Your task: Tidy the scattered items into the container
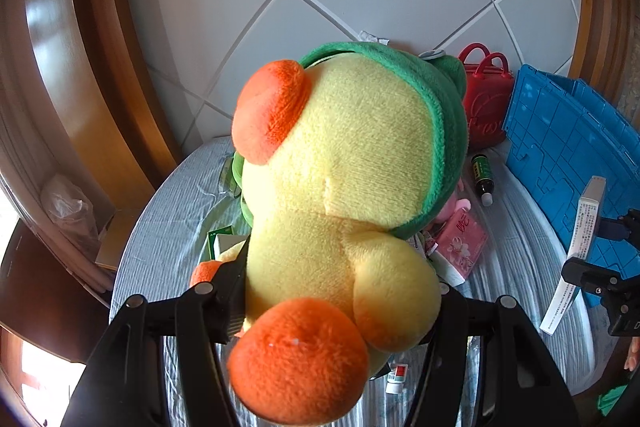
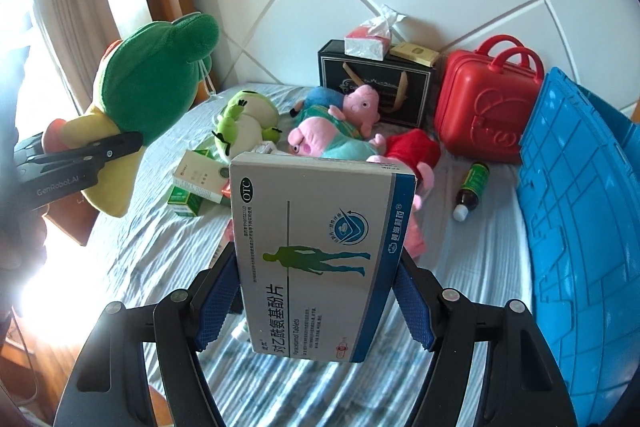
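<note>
My left gripper (image 1: pixel 336 287) is shut on a yellow plush duck (image 1: pixel 344 187) with orange feet and a green hood, held above the bed; it also shows in the right wrist view (image 2: pixel 132 99) at the left. My right gripper (image 2: pixel 316 291) is shut on a grey-and-blue medicine box (image 2: pixel 316 259), held upright above the bed; the box also shows in the left wrist view (image 1: pixel 580 247) at the right. The blue crate (image 2: pixel 580 227) stands at the right edge of the bed, close to the box.
On the striped bed sheet (image 2: pixel 140 255) lie a frog plush (image 2: pixel 244 127), pink pig plushes (image 2: pixel 332 135), small green-white boxes (image 2: pixel 196 183) and a dark bottle (image 2: pixel 472 187). A red case (image 2: pixel 484 107) and a black gift bag (image 2: pixel 376 83) stand by the tiled wall.
</note>
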### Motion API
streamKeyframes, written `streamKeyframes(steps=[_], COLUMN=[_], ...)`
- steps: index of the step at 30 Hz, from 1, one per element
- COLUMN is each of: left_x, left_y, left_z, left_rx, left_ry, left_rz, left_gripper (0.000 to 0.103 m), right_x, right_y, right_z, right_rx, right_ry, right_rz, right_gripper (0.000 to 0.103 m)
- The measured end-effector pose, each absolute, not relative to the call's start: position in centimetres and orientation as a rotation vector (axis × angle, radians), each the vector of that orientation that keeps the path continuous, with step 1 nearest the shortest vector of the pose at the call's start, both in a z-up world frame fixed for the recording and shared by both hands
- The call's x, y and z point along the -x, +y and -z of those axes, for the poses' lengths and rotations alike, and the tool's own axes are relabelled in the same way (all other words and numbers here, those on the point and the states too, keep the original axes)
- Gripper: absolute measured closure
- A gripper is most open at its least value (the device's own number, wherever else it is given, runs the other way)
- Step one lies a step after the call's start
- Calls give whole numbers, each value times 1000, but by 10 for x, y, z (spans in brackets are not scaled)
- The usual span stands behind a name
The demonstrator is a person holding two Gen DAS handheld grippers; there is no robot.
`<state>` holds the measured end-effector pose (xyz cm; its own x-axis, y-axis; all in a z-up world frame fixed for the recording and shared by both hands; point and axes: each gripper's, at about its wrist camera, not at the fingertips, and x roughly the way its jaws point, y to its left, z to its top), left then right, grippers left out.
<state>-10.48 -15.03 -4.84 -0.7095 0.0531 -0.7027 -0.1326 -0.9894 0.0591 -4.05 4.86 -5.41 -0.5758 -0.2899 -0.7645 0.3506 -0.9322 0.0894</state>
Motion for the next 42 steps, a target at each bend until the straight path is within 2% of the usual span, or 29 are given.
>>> streamKeyframes(steps=[21,42], left_x=[70,52], left_y=[-63,37], left_z=[6,-28], left_rx=[1070,953], left_ry=[171,227], left_rz=[-2883,-2861], left_gripper=[44,44], right_x=[24,1], right_y=[144,242], right_z=[-8,-43], right_rx=[-1024,-907], right_ry=[82,-5], right_rz=[2520,2593], right_gripper=[31,31])
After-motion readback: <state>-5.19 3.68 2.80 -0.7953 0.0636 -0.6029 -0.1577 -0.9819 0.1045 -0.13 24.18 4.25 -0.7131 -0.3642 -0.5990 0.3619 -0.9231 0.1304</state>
